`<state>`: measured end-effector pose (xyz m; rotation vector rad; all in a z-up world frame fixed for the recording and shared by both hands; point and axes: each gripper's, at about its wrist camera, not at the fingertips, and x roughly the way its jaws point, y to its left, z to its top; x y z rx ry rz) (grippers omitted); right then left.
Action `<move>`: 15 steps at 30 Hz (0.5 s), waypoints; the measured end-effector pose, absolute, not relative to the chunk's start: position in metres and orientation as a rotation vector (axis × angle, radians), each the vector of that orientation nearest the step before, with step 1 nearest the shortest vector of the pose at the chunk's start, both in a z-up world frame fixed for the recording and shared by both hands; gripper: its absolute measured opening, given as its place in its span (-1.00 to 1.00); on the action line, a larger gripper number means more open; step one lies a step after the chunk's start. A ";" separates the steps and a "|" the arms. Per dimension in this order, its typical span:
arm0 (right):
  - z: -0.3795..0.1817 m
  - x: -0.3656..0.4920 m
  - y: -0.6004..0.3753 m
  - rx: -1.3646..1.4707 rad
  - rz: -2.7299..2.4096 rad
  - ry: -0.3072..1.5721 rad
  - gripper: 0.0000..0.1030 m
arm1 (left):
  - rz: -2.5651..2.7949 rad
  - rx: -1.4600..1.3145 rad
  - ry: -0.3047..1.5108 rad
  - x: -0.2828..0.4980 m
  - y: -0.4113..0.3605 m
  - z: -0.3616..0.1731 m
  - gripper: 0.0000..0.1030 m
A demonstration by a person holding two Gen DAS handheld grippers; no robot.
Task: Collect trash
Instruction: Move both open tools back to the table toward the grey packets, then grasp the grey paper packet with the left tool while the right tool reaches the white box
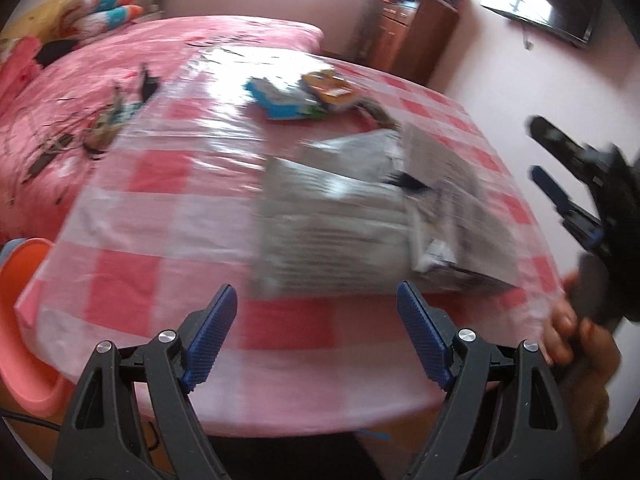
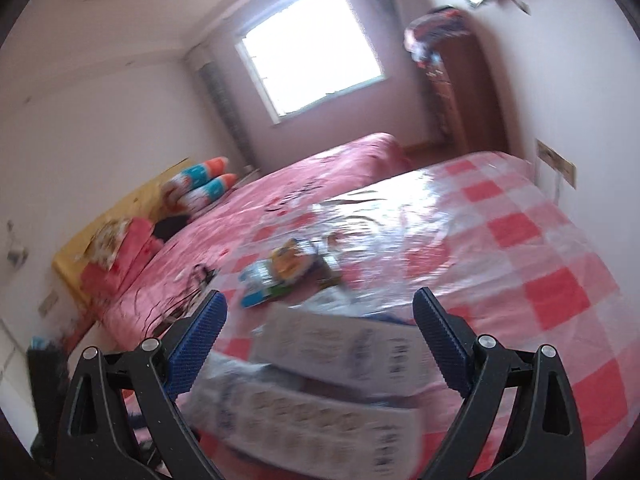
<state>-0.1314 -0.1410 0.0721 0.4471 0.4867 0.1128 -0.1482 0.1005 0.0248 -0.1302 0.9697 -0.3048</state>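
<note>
You've got both the left hand-held gripper (image 1: 316,336) and the right hand-held gripper (image 2: 320,344) spread wide and empty, probably lining up on the grey bag (image 1: 360,220) and wrappers (image 1: 304,94) lying on the counter (image 1: 160,208).

You had a pink-and-white checked tablecloth (image 1: 160,208) under clear plastic. Beyond it lay a pink bed (image 1: 100,64) with rocket-shaped pillows (image 2: 204,184). A wooden cabinet (image 2: 460,92) stood right of the window (image 2: 308,48); an orange stool (image 1: 24,320) sat beside the table.
</note>
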 end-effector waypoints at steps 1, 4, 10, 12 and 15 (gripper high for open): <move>0.069 -0.130 -0.149 0.466 0.096 0.492 0.81 | -0.321 -0.132 0.974 -0.149 0.097 0.025 0.60; 0.061 -0.127 -0.171 0.508 0.065 0.507 0.81 | -0.360 -0.130 0.983 -0.151 0.082 0.025 0.60; 0.052 -0.119 -0.187 0.528 0.081 0.560 0.81 | -0.301 -0.101 0.999 -0.145 0.074 0.018 0.60; 0.045 -0.114 -0.188 0.539 0.106 0.598 0.81 | -0.286 -0.101 1.002 -0.141 0.074 0.016 0.60; 0.039 -0.112 -0.185 0.539 0.114 0.633 0.81 | -0.268 -0.080 0.996 -0.136 0.071 0.013 0.60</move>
